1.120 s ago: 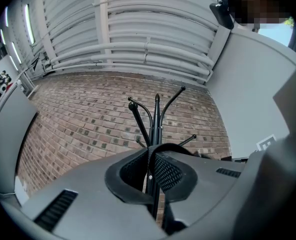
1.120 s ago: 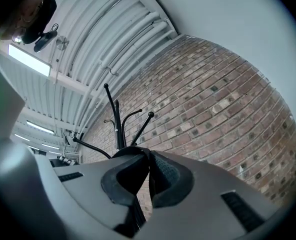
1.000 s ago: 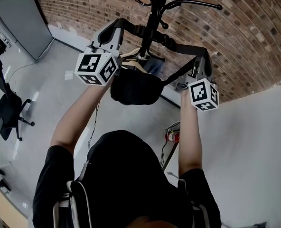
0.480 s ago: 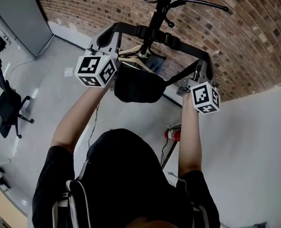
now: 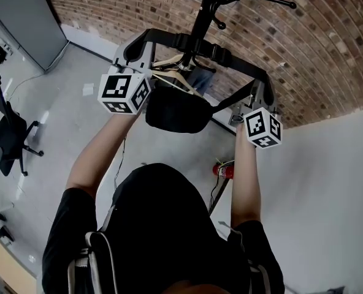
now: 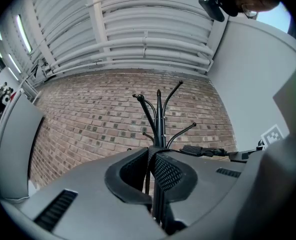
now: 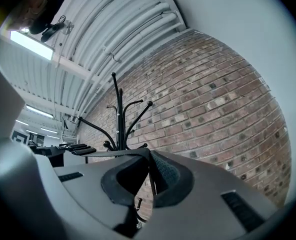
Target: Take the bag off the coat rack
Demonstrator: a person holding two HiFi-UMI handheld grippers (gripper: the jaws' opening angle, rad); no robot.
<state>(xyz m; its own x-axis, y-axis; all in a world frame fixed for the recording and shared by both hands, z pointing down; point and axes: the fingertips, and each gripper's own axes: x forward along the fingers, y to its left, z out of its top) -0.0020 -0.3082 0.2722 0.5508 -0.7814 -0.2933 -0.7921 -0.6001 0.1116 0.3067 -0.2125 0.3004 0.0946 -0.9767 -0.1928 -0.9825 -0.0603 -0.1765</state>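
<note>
Left of the coat rack (image 5: pixel 205 8), the left gripper (image 5: pixel 134 46) is clamped tight on the bag's strap (image 5: pixel 243 67). The black bag (image 5: pixel 174 110) hangs just before the rack's pole, between the 2 grippers. Right of the rack, the right gripper (image 5: pixel 262 84) pinches the same strap.

A brick wall (image 5: pixel 328 54) stands at the back, beside a white wall (image 5: pixel 328 201). A black wheeled chair (image 5: pixel 7 141) sits on the grey floor (image 5: pixel 65 121). A small red thing (image 5: pixel 224 171) lies there too.
</note>
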